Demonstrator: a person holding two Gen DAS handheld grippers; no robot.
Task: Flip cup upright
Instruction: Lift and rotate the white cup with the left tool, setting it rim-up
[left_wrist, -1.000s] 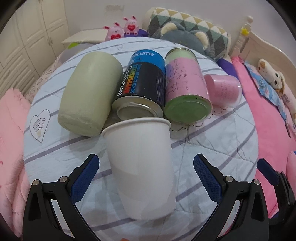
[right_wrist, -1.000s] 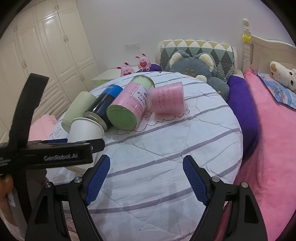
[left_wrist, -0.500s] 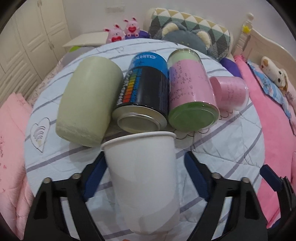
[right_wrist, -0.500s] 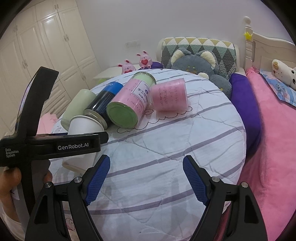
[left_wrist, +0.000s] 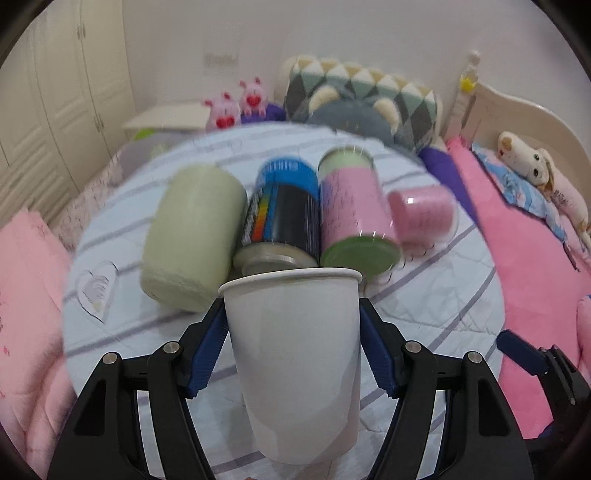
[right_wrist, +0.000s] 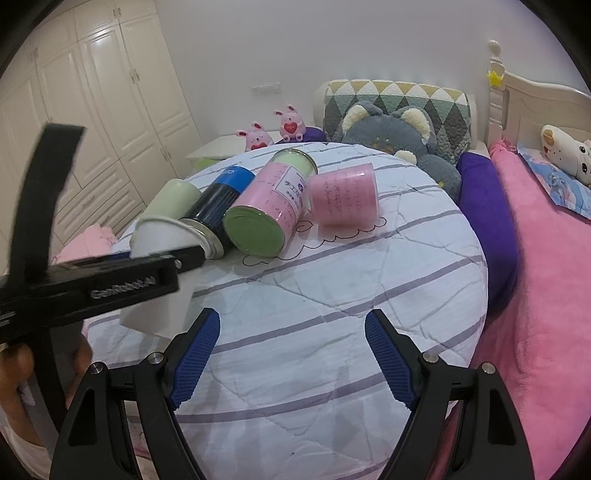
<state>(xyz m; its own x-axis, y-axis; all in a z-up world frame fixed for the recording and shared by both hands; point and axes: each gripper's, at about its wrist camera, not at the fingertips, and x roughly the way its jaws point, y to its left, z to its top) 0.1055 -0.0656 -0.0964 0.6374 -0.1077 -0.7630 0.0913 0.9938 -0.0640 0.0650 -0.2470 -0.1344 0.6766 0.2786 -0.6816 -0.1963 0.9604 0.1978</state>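
A white paper cup (left_wrist: 295, 354) is held between my left gripper's (left_wrist: 291, 343) blue pads (left_wrist: 207, 354), tilted with its rim pointing away toward the cans and its base toward the camera. The left gripper is shut on it and holds it above the quilt. In the right wrist view the cup (right_wrist: 159, 236) shows at the left, partly hidden behind the left gripper's black body (right_wrist: 99, 284). My right gripper (right_wrist: 291, 358) is open and empty over the striped quilt.
Lying on the round quilted table (left_wrist: 443, 295): a pale green cylinder (left_wrist: 192, 236), a black and blue can (left_wrist: 284, 221), a pink can with a green end (left_wrist: 354, 225) and a pink cup (left_wrist: 421, 218). Pink bedding (right_wrist: 535, 295) lies to the right, plush toys behind.
My left gripper's pads closed onto the white cup and lifted it, tilting its rim up. The right gripper stayed open and nearly still.
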